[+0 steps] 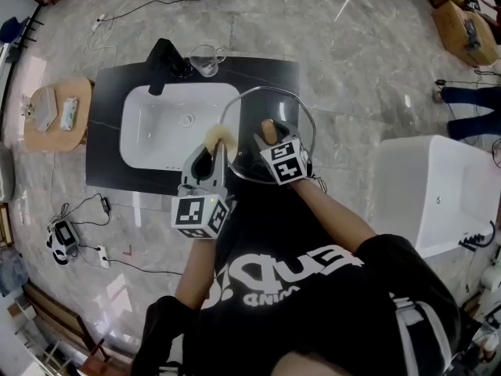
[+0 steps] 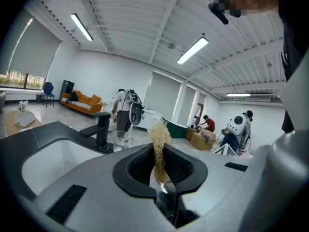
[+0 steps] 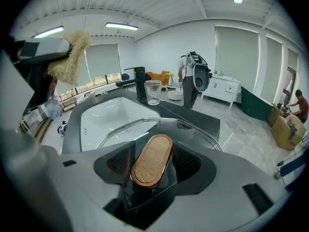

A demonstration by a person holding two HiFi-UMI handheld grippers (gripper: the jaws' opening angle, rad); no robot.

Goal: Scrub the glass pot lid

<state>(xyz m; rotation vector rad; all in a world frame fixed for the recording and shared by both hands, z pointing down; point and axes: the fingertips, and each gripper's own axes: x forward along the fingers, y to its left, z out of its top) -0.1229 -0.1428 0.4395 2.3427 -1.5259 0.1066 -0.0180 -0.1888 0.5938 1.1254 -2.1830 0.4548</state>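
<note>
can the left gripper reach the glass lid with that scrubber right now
Probably yes. The left gripper is shut on the scrubber, close beside the lid, which the right gripper holds up by its knob. Nothing seems to stand between scrubber and glass.

I am counting two grippers, the left gripper (image 1: pixel 213 144) and the right gripper (image 1: pixel 271 138). I am seeing one glass pot lid (image 1: pixel 266 104) with one wooden knob (image 3: pixel 151 158), and one straw scrubber (image 2: pixel 159 146). I am also seeing one white sink (image 1: pixel 156 108) at 10 o'clock, one black tap (image 1: pixel 163 61) and one glass cup (image 1: pixel 205 59) at 11 o'clock, one round table (image 1: pixel 66 135) at 9 o'clock and one big white tub (image 1: pixel 438 186) at 3 o'clock.
</note>
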